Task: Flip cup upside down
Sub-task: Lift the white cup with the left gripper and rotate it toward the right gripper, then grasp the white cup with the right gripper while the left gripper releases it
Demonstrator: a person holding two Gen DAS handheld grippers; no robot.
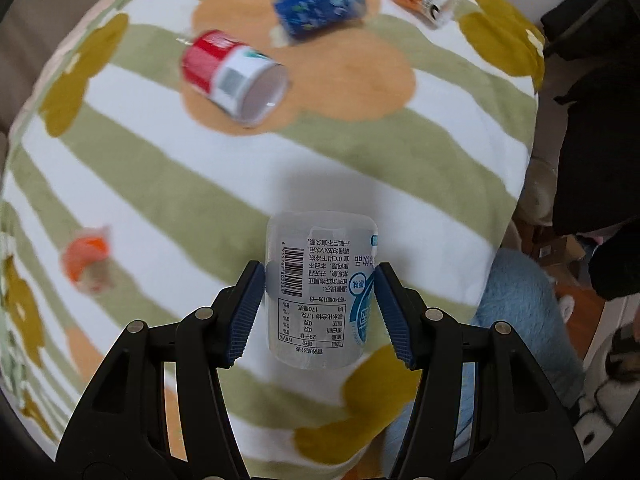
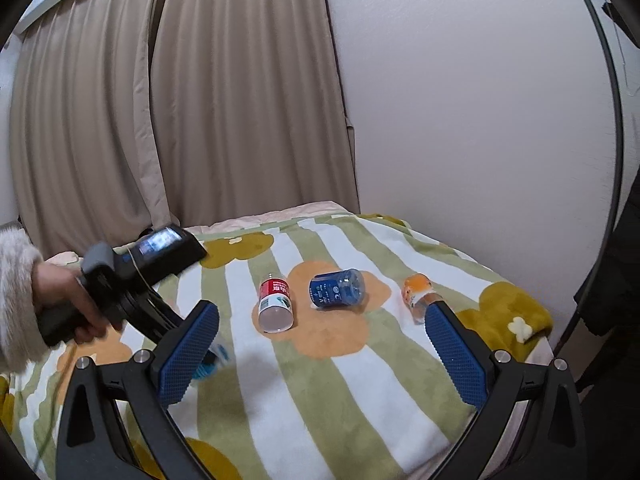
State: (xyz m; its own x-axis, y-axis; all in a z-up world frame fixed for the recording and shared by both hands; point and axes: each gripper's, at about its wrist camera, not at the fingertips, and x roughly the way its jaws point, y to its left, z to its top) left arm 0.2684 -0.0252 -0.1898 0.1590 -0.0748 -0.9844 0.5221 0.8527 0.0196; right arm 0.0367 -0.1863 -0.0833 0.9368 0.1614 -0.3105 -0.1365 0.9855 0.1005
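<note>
Left hand-held gripper (image 1: pixel 320 304) is clamped on the clear cup (image 1: pixel 322 292), blue pads pressing both its sides, holding it up above the striped blanket (image 1: pixel 160 184) with its label text upside down. Right hand-held gripper (image 2: pixel 320 344) is spread wide with nothing in it, hovering over the bed and aimed at the red cup (image 2: pixel 275 304), blue cup (image 2: pixel 337 289) and orange bottle (image 2: pixel 418 294) lying on their sides.
</note>
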